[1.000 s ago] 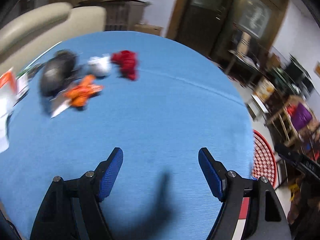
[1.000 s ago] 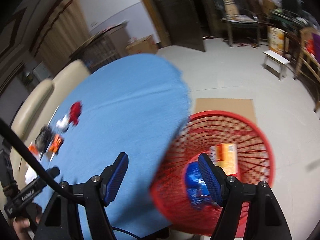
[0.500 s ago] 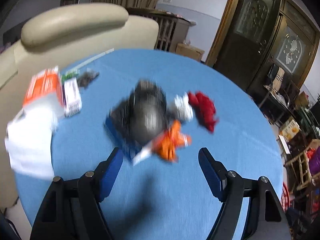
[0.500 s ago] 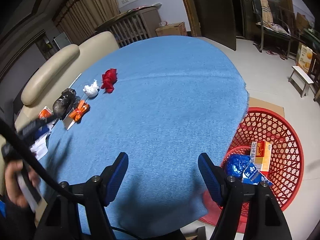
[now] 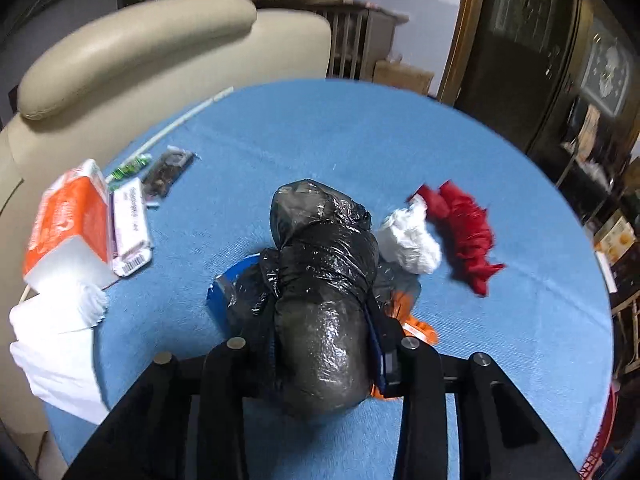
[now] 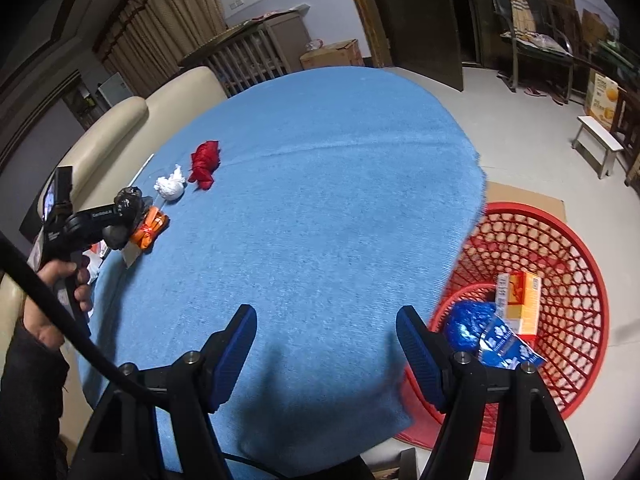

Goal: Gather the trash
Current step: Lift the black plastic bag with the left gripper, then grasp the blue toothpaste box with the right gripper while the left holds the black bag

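A black plastic bag [image 5: 320, 280] lies on the blue tablecloth [image 6: 320, 200]. My left gripper [image 5: 320, 344] is closing its jaws on the bag, which bulges between the pads. In the right wrist view the left gripper [image 6: 120, 220] sits at the table's left with the black bag [image 6: 128, 198] in it. Beside the bag lie a white paper wad [image 5: 412, 240], a red crumpled wad [image 5: 464, 232] and an orange wrapper [image 5: 416, 326]. My right gripper [image 6: 326, 332] stands open over the near table edge with nothing between its fingers.
A red mesh basket [image 6: 560, 248] on the floor at the right holds a blue bag [image 6: 480, 328] and an orange box [image 6: 520, 300]. An orange tissue pack [image 5: 68, 220], white tissues [image 5: 56, 344] and small packets [image 5: 132, 228] lie left. A cream sofa [image 5: 120, 48] borders the table.
My left gripper swept over to the trash pile and its jaws came in around the black bag. The right gripper's view swung from the basket toward the table; its jaws stayed wide.
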